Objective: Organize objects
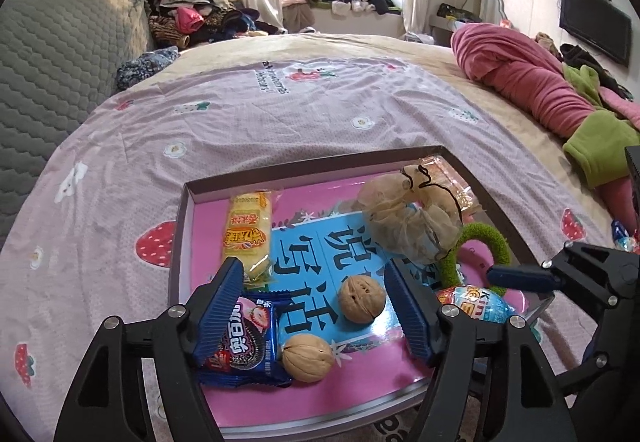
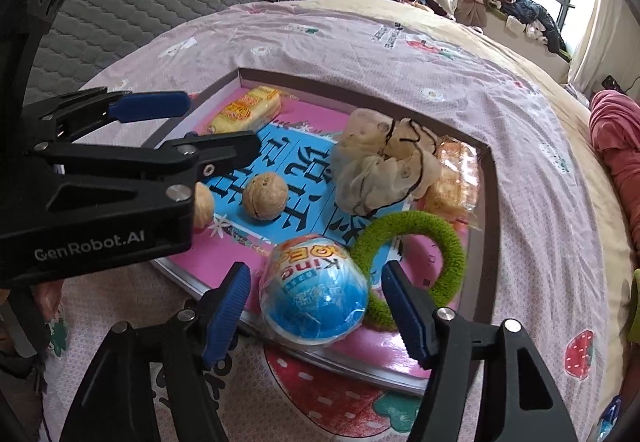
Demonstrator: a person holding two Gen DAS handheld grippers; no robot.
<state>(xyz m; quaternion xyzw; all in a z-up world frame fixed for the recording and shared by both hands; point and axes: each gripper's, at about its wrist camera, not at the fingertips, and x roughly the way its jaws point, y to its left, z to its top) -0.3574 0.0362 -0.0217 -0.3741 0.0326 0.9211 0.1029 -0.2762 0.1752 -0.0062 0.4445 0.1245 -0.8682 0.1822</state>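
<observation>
Jaws of the left gripper point(image 1: 316, 306) stand wide apart over the box point(image 1: 182, 242) on the bed, near its front edge, with a cookie pack point(image 1: 244, 342) and two walnuts point(image 1: 362, 298) between them.

From the right wrist, the right gripper point(image 2: 316, 314) also gapes, around an egg toy point(image 2: 314, 292) reading "King", probably just dropped in.
</observation>
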